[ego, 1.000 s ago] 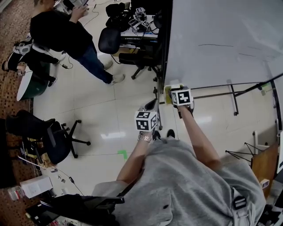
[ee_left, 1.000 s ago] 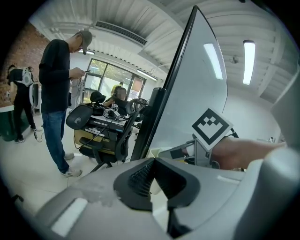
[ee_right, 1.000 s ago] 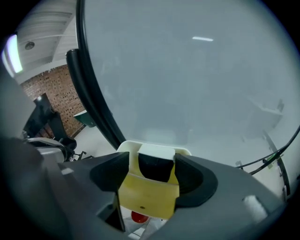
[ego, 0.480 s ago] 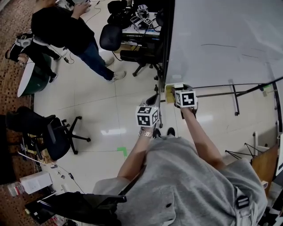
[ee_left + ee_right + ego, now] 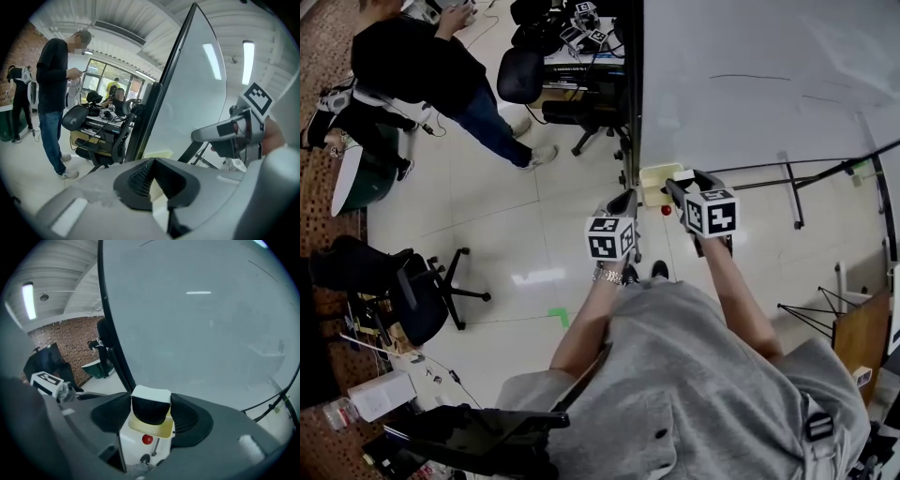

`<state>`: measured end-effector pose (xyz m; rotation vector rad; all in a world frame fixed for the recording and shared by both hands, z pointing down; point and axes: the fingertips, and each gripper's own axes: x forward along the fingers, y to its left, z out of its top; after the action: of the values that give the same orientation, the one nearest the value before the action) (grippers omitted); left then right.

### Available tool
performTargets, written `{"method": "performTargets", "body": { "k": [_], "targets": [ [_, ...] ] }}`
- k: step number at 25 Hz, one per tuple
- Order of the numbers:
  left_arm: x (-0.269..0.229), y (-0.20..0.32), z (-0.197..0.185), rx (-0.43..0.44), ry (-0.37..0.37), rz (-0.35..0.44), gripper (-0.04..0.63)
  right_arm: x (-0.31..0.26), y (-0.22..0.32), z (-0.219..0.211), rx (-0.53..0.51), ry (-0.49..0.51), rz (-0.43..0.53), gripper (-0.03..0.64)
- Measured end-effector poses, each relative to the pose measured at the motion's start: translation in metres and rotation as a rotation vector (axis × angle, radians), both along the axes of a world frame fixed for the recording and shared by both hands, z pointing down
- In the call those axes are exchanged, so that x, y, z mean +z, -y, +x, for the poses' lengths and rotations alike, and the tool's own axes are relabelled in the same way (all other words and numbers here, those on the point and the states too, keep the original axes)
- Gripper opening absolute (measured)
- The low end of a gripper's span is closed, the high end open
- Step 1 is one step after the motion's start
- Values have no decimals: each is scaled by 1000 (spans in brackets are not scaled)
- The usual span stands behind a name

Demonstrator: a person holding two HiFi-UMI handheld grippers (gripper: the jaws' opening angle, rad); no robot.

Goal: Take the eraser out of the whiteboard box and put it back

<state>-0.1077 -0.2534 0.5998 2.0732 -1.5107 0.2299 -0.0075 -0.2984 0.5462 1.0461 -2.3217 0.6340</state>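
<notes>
The eraser [image 5: 151,404], white on top with black felt below, sits between the pads of my right gripper [image 5: 151,409], which is shut on it. It hangs just above the pale yellow whiteboard box [image 5: 158,429], which is fixed at the lower left corner of the whiteboard [image 5: 201,319]. In the head view the right gripper [image 5: 686,180] holds the eraser [image 5: 682,175] beside the box [image 5: 654,178]. My left gripper [image 5: 623,202] hovers to the left of the box, shut and holding nothing. In its own view the left gripper [image 5: 152,177] points past the board's edge.
A red knob [image 5: 147,439] shows under the box. The whiteboard's black stand legs [image 5: 792,192] spread over the floor. Office chairs [image 5: 520,75], a cluttered desk and a standing person [image 5: 422,66] are to the left, and another chair [image 5: 403,291] stands nearer.
My right gripper has risen with the eraser, lifting it up out of the box. The left gripper has stayed where it was.
</notes>
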Motion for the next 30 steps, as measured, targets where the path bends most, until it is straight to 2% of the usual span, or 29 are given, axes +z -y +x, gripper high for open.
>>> {"method": "performTargets", "body": {
  "k": [8,16,20,23,27,30],
  "targets": [
    [2,-7,3,-12,3,-7,5,5,-7,-11,-52,-10,1,272],
    [4,-13,3,-32,14,-18,5,90,-4,-5,-38,-113,-84,273],
    [7,-17,11,-29,22,-28,5,110,-7,-7,-56,-142,-70,273],
    [9,-20,17,-33,31,-36,5,111,-12,-10,-76,-125,-75,276],
    [16,-31,31,-28,40,-64,5,90,-2,2,-54,-85,8,288],
    [26,-48,41,-12,39,-105,5,75,-5,9,-21,-39,30,288]
  ]
}}
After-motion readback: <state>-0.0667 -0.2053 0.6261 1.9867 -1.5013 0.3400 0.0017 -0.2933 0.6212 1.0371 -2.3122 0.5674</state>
